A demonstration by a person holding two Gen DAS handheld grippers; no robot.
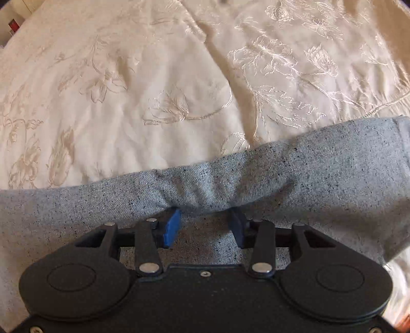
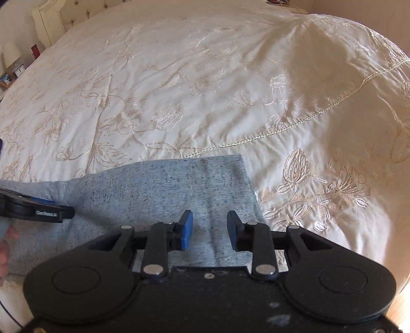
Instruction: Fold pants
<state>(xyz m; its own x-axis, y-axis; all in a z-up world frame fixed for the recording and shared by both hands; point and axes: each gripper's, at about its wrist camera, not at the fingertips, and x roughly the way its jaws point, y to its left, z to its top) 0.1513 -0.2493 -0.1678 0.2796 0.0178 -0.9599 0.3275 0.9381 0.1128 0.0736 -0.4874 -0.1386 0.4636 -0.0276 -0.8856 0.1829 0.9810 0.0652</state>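
Observation:
The pants (image 1: 294, 176) are light grey speckled fabric lying across a cream embroidered bedspread (image 1: 128, 89). In the left wrist view a raised fold of the fabric runs across the frame, and my left gripper (image 1: 205, 217) is open with its blue pads tucked under that fold's near edge. In the right wrist view the pants (image 2: 159, 189) end in a straight edge at the right. My right gripper (image 2: 210, 220) is open just above the fabric near that end. The left gripper (image 2: 38, 207) shows at the far left, low on the pants.
The bedspread (image 2: 205, 89) stretches far ahead and to both sides. A headboard (image 2: 51, 23) and a nightstand with a lamp (image 2: 11, 55) stand at the far left. A stitched seam (image 2: 307, 120) crosses the bedspread. A wooden floor (image 2: 399, 307) shows at the bottom right.

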